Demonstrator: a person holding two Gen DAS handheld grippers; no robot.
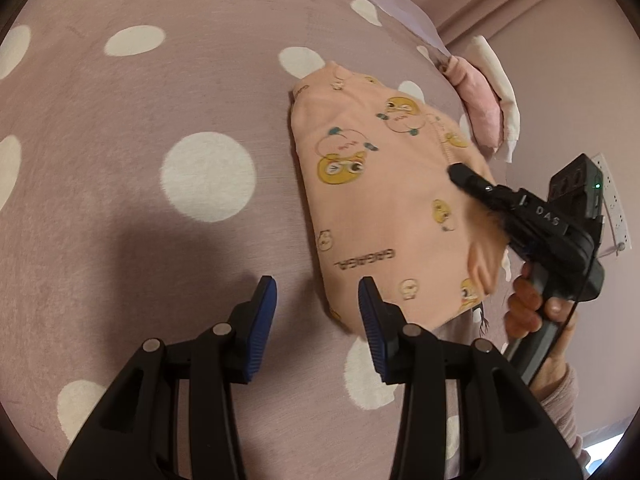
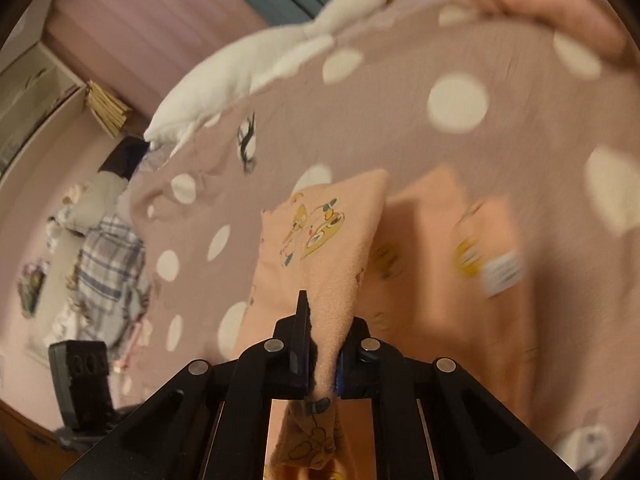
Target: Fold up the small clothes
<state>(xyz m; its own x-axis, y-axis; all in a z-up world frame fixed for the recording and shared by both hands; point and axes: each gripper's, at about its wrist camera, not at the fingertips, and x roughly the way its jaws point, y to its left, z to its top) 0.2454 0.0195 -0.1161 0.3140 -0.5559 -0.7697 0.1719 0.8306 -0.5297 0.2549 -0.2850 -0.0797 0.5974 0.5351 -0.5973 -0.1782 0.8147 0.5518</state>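
A small peach garment [image 1: 380,200] printed with yellow bears lies folded on the dotted mauve bedspread [image 1: 160,120]. My left gripper [image 1: 318,292] hovers open at the garment's near corner, its blue pads bare and nothing between them. In the left wrist view my right gripper [image 1: 460,172] reaches over the garment's right edge, held by a person's hand [image 1: 528,304]. In the right wrist view the right gripper [image 2: 324,320] is shut on a pinched-up fold of the peach garment [image 2: 328,232], which rises off the bedspread [image 2: 400,100]; cloth also hangs below the jaws.
A white goose plush [image 2: 240,68] lies along the bed's far edge. A folded pink cloth [image 1: 480,100] and a white one sit by the wall. A plaid garment [image 2: 108,264] lies on the floor to the left. A power strip [image 1: 612,200] is on the wall.
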